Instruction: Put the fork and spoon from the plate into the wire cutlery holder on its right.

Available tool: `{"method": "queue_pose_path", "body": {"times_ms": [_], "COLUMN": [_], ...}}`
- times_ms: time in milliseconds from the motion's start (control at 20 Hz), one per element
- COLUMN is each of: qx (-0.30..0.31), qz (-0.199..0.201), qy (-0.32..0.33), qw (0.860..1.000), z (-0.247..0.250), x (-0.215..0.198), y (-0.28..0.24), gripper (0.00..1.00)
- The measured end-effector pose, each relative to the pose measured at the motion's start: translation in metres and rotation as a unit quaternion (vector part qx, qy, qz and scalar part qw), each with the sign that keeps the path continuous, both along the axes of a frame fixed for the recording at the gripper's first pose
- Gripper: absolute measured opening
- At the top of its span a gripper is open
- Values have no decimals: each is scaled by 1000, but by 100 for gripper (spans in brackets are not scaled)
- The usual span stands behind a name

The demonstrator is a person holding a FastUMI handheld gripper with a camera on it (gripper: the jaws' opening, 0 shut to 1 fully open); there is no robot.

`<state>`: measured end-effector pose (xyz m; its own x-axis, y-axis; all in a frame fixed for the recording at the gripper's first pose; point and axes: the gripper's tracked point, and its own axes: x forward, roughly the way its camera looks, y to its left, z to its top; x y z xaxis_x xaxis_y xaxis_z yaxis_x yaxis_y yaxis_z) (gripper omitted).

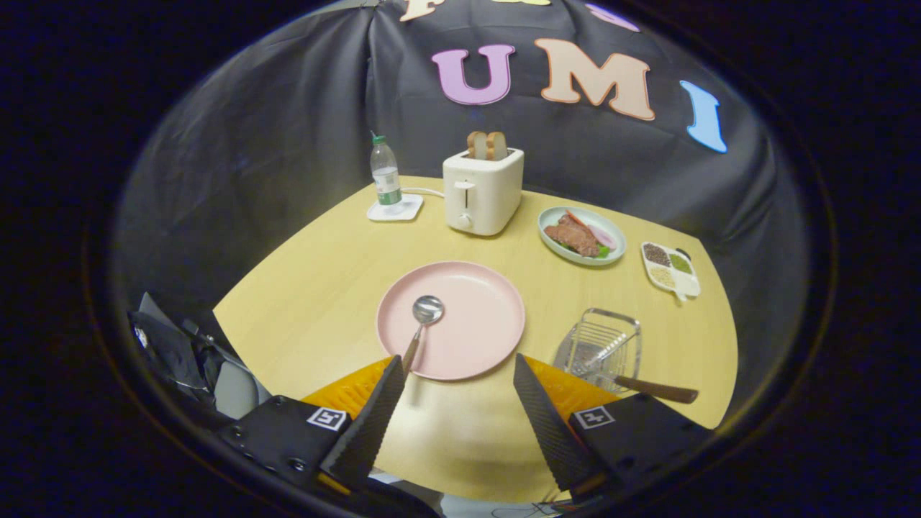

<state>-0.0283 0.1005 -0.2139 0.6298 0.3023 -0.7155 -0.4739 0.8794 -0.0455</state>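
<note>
Spoon point(421, 324) lies on the pink plate point(482, 324), bowl up top, handle trailing toward my left finger. Fork point(633, 378) already leans in the wire holder point(601, 345), right of the plate. My gripper point(457, 399) hangs open, empty — I'd drop low, straddle the handle crosswise, pinch near the rim — thin steel slips easily.

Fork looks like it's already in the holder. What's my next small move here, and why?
Probably ease the gripper forward and down toward the spoon, aiming at its handle. The fingers are open and hold nothing. The spoon lies on the pink plate, just ahead of the left finger, while the fork already lies in the wire cutlery holder to the plate's right.
</note>
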Motion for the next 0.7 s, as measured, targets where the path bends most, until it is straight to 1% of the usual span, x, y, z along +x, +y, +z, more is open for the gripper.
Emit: {"method": "queue_pose_path", "body": {"times_ms": [200, 350, 700], "qx": [-1, 2, 20], "qz": [8, 4, -36], "qy": [16, 35, 47], "qw": [1000, 999, 998], "z": [-37, -60, -87], "x": [-12, -23, -27], "y": [17, 26, 44], "gripper": [98, 98, 97]}}
